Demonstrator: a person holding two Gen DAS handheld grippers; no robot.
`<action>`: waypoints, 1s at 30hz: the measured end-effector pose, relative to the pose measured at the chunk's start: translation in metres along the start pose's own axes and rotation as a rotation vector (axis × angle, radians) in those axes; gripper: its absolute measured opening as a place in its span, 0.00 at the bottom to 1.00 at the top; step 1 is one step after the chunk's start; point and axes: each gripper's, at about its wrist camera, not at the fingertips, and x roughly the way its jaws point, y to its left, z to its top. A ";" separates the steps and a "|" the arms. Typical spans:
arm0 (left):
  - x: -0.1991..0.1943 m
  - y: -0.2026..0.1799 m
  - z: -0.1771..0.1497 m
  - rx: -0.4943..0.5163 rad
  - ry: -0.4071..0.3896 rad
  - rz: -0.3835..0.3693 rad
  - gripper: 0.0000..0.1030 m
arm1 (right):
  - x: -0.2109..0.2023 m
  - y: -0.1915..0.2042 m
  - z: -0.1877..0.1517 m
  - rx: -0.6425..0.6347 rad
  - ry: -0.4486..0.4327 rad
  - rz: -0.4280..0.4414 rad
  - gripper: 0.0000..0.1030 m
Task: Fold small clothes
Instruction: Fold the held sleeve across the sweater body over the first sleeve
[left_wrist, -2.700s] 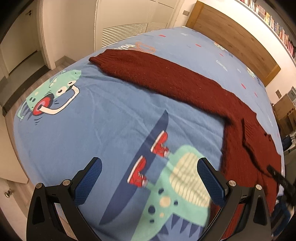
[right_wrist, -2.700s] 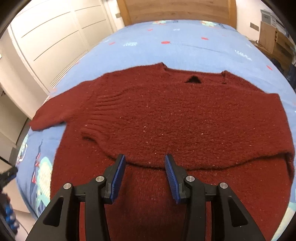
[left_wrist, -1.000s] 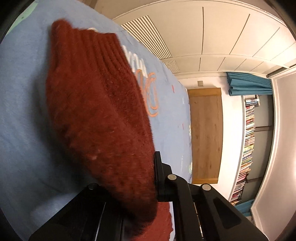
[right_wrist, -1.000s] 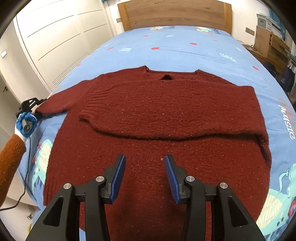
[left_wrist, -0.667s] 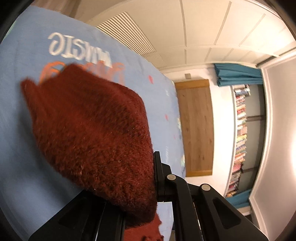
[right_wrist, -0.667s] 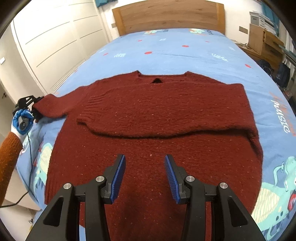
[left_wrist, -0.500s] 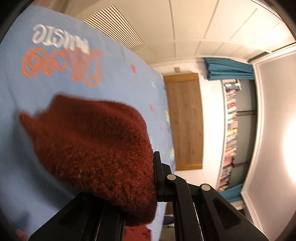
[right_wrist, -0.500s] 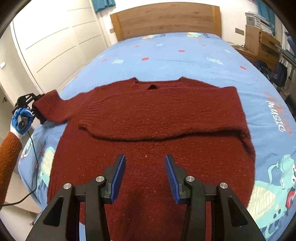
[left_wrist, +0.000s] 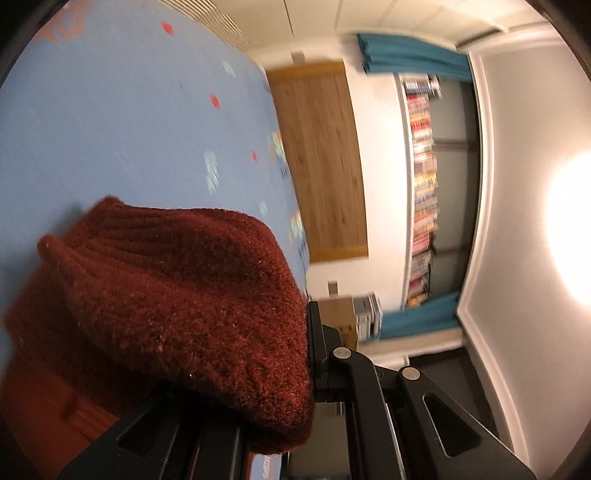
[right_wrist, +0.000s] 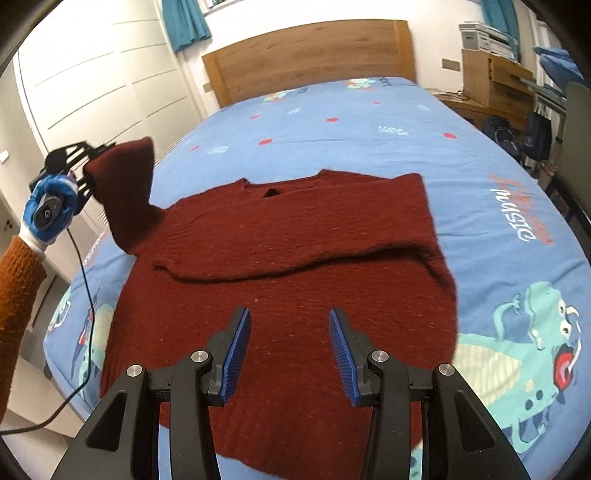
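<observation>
Sweater (right_wrist: 288, 295), dark red knit, lies spread on the bed (right_wrist: 369, 122), whose blue sheet carries cartoon monster prints and scattered red dots. The neckline faces the wooden headboard (right_wrist: 310, 55). One sleeve is folded flat across the chest, forming a horizontal ridge over the body. The hem end extends toward the foot of the bed, beneath the right tongs.

Left sleeve (right_wrist: 125, 192): raised off the bed at the sweater's left side and standing steeply up from the shoulder. Its ribbed cuff end is clamped in the left tongs (right_wrist: 90, 168), which are clenched on the fabric. In the left wrist view the cuff (left_wrist: 192, 302) bulges over and hides the finger pads; only the black finger frames (left_wrist: 354, 373) show beside and below the knit. The left hand (right_wrist: 50, 206), in a blue and white glove with an orange knit cuff at the wrist, holds the tool's handle; a black cable hangs down from it past the bed edge.

Right tongs (right_wrist: 290, 354): released, blue ribbed pads well apart with nothing between them. They hover above the lower body of the sweater; contact with the fabric cannot be determined.

Surroundings: white wardrobe doors (right_wrist: 103, 92) to the left of the bed, wooden desk (right_wrist: 495, 85) to the right, bookshelf (left_wrist: 421, 184) and teal curtains (left_wrist: 410, 59) in the left wrist view.
</observation>
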 end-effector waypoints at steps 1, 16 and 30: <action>0.009 -0.005 -0.003 0.005 0.013 -0.001 0.04 | -0.004 -0.004 -0.002 0.004 -0.005 -0.005 0.45; 0.116 0.017 -0.186 0.218 0.349 0.279 0.04 | -0.030 -0.068 -0.031 0.117 -0.004 -0.039 0.45; 0.098 0.060 -0.216 0.257 0.442 0.426 0.29 | -0.021 -0.081 -0.037 0.138 0.014 -0.035 0.45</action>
